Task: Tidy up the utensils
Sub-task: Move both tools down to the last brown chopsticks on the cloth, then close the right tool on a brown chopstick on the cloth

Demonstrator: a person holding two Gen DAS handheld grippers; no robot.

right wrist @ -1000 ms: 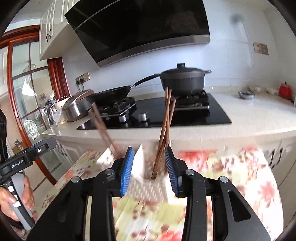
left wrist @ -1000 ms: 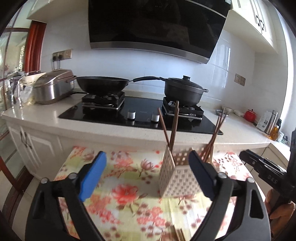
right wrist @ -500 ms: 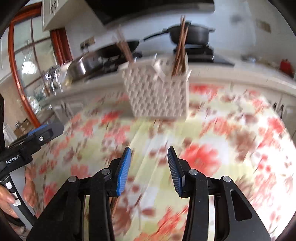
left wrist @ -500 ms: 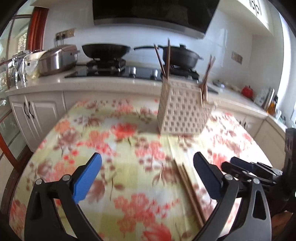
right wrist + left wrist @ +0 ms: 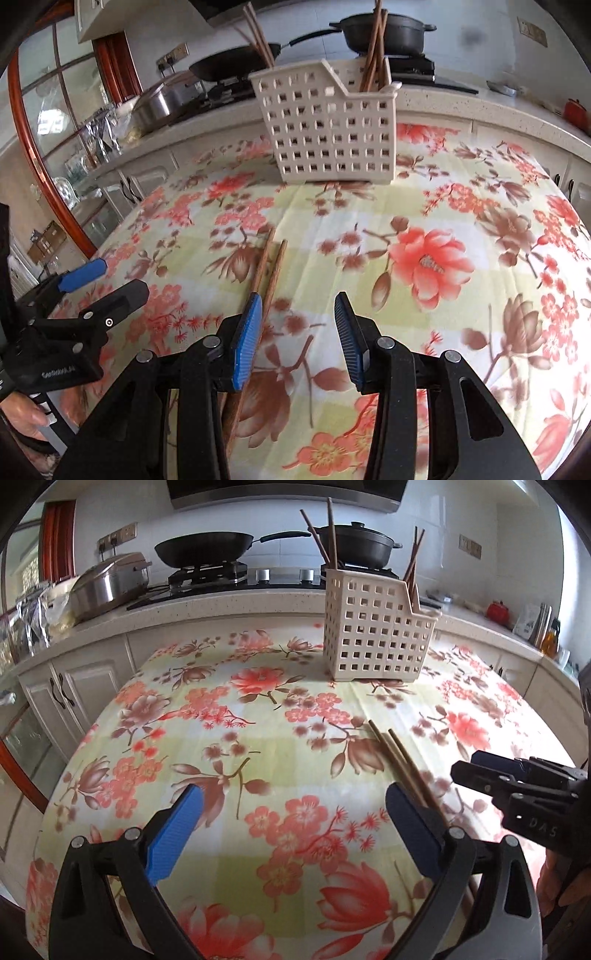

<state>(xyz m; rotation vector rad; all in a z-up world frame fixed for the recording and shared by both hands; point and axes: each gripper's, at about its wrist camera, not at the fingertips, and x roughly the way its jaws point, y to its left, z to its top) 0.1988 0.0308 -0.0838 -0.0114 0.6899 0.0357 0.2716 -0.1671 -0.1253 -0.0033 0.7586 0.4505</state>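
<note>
Left gripper [image 5: 293, 812] is spread wide with nothing held; its jaws have just been opening. Right gripper [image 5: 298, 325] is parted halfway and is also empty. A pair of chopsticks [image 5: 271, 264] is seen lying flat on the floral tablecloth [image 5: 424, 258], running under the right gripper's left finger. Ahead stands the lattice utensil holder [image 5: 328, 129], more chopsticks upright inside.

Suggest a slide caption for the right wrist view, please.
Open right claw above two loose chopsticks on the floral tablecloth, the utensil basket beyond.
</note>
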